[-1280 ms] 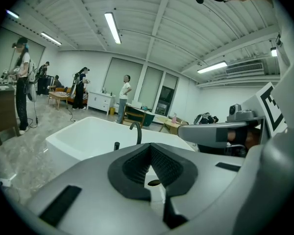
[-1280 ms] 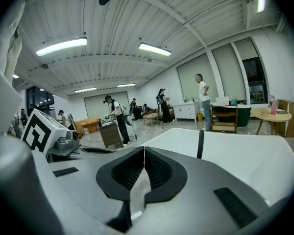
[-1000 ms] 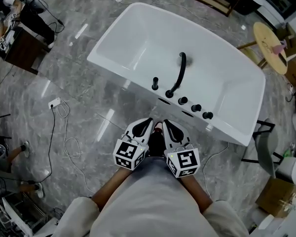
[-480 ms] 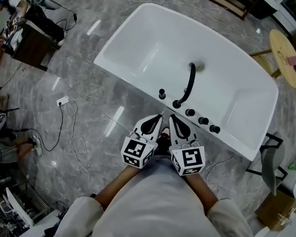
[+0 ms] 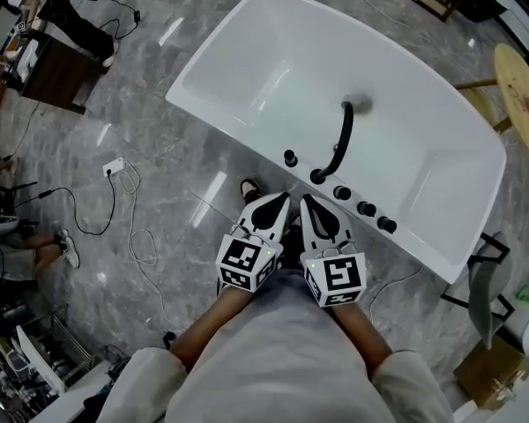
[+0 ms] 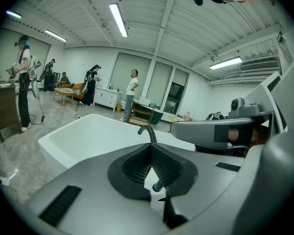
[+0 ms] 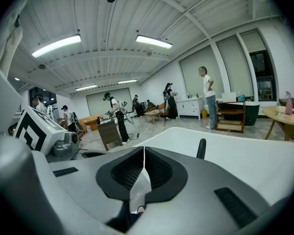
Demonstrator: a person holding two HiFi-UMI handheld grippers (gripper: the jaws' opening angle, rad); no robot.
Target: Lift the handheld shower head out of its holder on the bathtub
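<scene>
Since both grippers hang side by side short of the tub (image 5: 247,51) rim, we key on direction. The shower head (image 5: 290,159) lies ahead of the left gripper (image 5: 279,204), near its tips on the tub side but apart from them. The right gripper (image 5: 310,206) sits a bit further off, on the spout (image 5: 342,135) side. Left is nearer, we judge.

The shower head stands in its holder on the near rim, left of the spout base, with three knobs (image 5: 365,209) further right. From above it reads as a short dark stub, so we take its long axis as upright, and the lift likely goes straight up.

Both grippers are closed, tips together, nothing between them. They need to open before any grasp.

Only the head view gives the rim layout in plan. The left gripper view shows the spout arch above its closed tips, but not clearly the shower head. The right gripper view shows one dark upright post (image 7: 201,149) right of its tips. Shower head or spout end-on, we can't tell.
</scene>
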